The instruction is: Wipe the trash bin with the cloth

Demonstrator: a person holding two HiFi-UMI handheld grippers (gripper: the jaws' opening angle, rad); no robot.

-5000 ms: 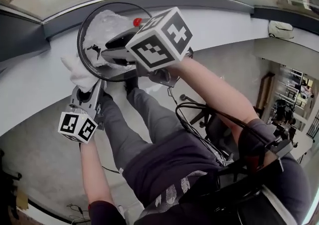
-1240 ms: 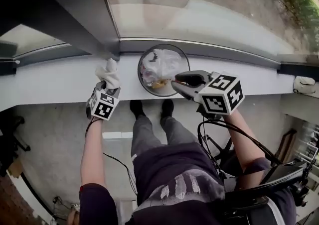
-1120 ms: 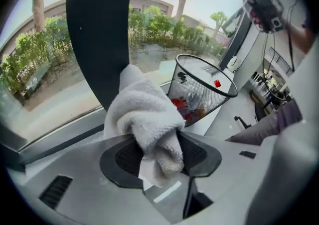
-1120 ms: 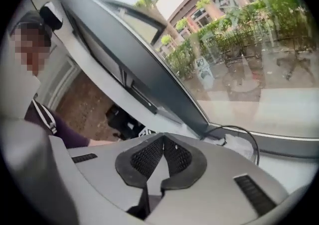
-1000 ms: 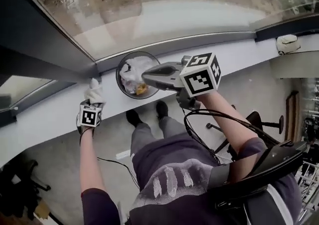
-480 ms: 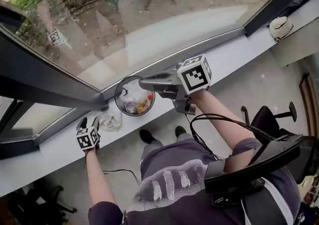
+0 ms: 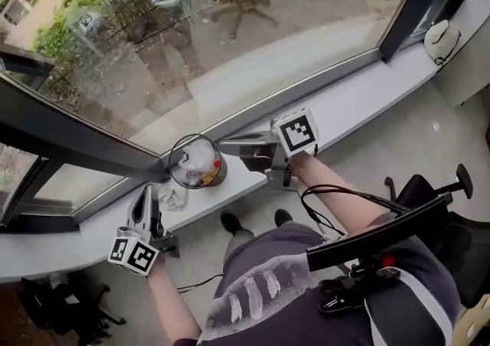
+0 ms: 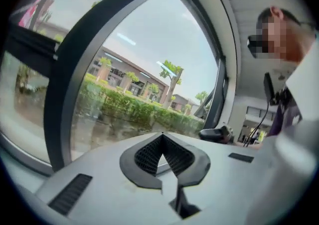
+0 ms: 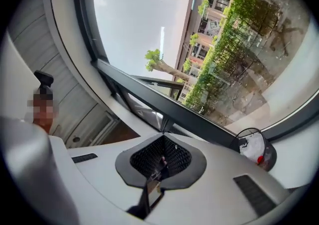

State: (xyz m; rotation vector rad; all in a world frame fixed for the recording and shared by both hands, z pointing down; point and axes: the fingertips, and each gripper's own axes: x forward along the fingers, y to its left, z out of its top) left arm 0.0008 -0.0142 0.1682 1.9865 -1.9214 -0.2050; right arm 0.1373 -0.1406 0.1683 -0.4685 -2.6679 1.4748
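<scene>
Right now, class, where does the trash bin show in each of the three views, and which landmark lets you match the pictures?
Head view: the trash bin stands on the sill, left of centre.
Left gripper view: not in it.
Right gripper view: trash bin at lower right, near the picture's edge.
Shared landmark: the dark window frame, which shows in all three views.

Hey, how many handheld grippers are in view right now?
2. The left gripper, jaws just closed on nothing, is at lower left near the cloth; the right gripper, shut, is beside the trash bin. None looks hidden.
</scene>
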